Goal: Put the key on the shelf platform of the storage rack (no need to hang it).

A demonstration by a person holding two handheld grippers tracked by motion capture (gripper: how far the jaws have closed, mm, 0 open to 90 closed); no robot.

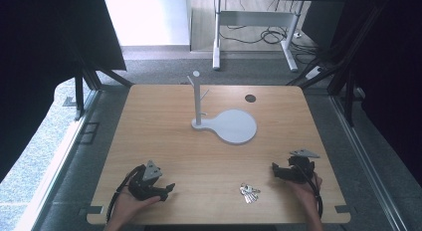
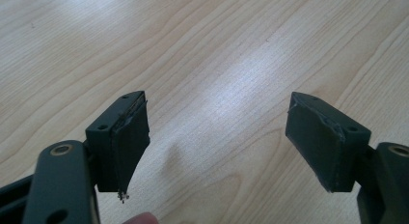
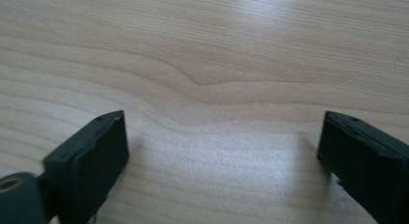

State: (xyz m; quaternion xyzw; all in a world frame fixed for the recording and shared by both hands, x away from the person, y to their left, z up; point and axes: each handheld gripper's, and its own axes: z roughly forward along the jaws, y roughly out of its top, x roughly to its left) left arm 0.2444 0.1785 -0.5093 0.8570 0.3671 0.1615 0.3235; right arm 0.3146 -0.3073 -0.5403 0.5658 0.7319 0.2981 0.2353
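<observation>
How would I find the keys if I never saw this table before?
Start at the wooden table and go to its near edge. Between the left gripper and the right gripper lies the bunch of keys, small, silvery and flat, unlike the tall grey stand farther back.

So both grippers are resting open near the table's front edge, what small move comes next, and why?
Probably slide the right gripper sideways toward the bunch of keys. Its fingers stand wide apart over bare wood, holding nothing, and the keys lie loose just beside it, nearer than to the left gripper. The hook stand waits empty farther back.
</observation>
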